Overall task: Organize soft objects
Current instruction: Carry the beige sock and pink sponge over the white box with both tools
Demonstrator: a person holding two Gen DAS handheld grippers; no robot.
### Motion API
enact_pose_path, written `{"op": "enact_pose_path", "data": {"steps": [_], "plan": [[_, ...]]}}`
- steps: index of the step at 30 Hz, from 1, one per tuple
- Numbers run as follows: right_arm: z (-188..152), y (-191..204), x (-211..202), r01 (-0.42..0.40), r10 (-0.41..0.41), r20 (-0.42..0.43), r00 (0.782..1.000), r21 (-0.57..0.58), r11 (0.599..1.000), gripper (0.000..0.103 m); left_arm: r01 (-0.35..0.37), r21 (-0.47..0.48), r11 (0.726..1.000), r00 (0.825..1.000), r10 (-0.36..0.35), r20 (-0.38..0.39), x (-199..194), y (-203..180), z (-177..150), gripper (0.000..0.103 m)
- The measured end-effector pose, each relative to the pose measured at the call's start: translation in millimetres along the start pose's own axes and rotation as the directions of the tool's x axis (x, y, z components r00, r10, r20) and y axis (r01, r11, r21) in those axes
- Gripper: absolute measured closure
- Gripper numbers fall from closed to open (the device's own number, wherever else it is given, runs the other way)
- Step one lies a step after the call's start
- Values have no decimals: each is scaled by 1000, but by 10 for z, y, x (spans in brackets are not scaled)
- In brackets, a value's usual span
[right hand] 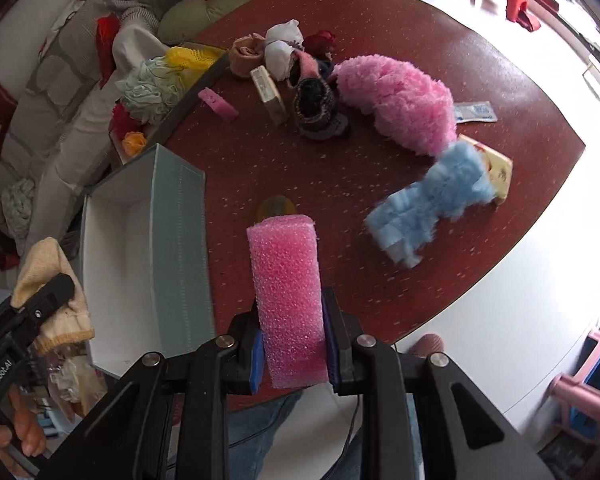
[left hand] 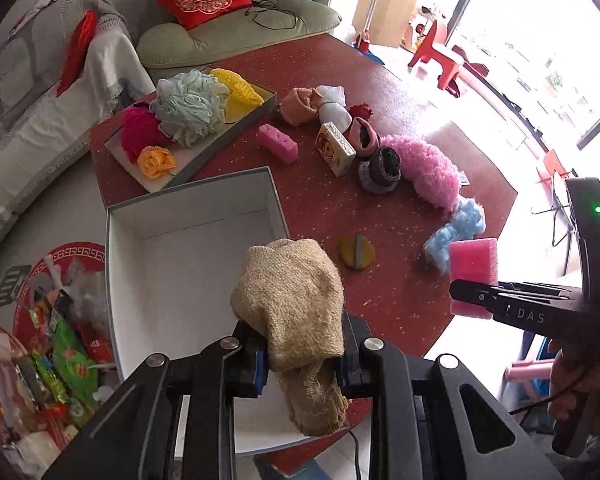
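My left gripper [left hand: 302, 364] is shut on a beige knitted sock [left hand: 292, 292], held just above the right edge of an open white-lined box [left hand: 188, 216]. My right gripper [right hand: 294, 354] is shut on a pink foam sponge [right hand: 286, 288], which stands up between the pads over the red table [right hand: 380, 288]. In the left wrist view the right gripper [left hand: 476, 300] with the sponge [left hand: 473, 256] hangs at the right. In the right wrist view the left gripper [right hand: 54, 294] and sock [right hand: 46, 268] are at the left, beside the box [right hand: 140, 248].
On the table lie a pink fluffy piece [right hand: 396, 100], a blue fluffy piece [right hand: 432, 204], rolled socks [left hand: 376, 164], a small pink sponge [left hand: 278, 144], a card box [left hand: 335, 149] and a yellow disc [left hand: 356, 252]. A tray [left hand: 188, 160] holds bath poufs and fabric flowers. A sofa stands behind.
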State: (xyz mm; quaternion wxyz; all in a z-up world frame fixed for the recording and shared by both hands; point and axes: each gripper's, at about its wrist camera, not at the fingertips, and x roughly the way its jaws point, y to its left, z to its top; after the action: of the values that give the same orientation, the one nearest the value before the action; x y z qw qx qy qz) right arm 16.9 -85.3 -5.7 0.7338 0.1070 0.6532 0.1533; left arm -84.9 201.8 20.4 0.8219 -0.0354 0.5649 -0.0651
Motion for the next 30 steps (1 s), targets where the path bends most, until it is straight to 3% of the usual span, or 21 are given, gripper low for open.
{"op": "enact_pose_path", "data": {"steps": [4,9,19,30], "plan": [[-190,335,91,14,-14,-10,1000,23,1000,77,19,36,999,1000,-19,-12,32,138,36,77],[-207,534,76,27,-26,15,1000,-35,999,77,11,17,1000,1000,-10,-30,81,197,48,77],[-118,692,338,-17,16,31,999,20,1000,77,26,160,987,994,-8,-114,394,243,420,77],[137,548,-74,94,-92,93,991,-15,995,77,105,166,981,994,-101,-34,387,-155,548,77]]}}
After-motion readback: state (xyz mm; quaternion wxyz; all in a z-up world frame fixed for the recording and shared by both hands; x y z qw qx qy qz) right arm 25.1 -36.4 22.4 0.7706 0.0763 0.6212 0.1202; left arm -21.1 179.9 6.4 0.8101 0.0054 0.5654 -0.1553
